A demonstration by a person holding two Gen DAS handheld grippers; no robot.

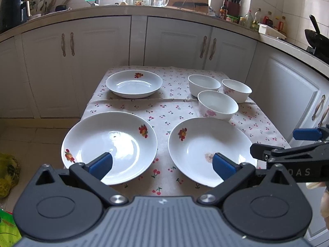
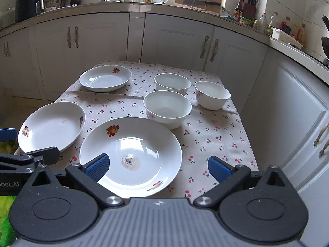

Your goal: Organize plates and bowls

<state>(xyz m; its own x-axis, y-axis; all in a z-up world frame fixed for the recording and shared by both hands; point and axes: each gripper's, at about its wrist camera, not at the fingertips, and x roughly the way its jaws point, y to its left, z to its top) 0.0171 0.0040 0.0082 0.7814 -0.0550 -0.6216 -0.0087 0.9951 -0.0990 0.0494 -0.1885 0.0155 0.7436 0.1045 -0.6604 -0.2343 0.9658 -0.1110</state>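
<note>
Three white plates with fruit prints lie on a cherry-print tablecloth (image 1: 164,111): a near-left plate (image 1: 109,147), a near-right plate (image 1: 207,150) and a far-left plate (image 1: 133,83). Three white bowls stand at the far right: a front bowl (image 1: 218,104), a back bowl (image 1: 203,84) and a right bowl (image 1: 236,90). My left gripper (image 1: 162,165) is open and empty, above the near edge between the two near plates. My right gripper (image 2: 158,164) is open and empty, over the near-right plate (image 2: 131,154). The bowls (image 2: 167,108) lie beyond it.
The small table stands in a kitchen with white cabinets (image 1: 176,41) behind and to the right. The counter (image 1: 123,8) holds bottles, a knife block and jars. A wok (image 1: 316,37) sits at the far right. Floor lies left of the table.
</note>
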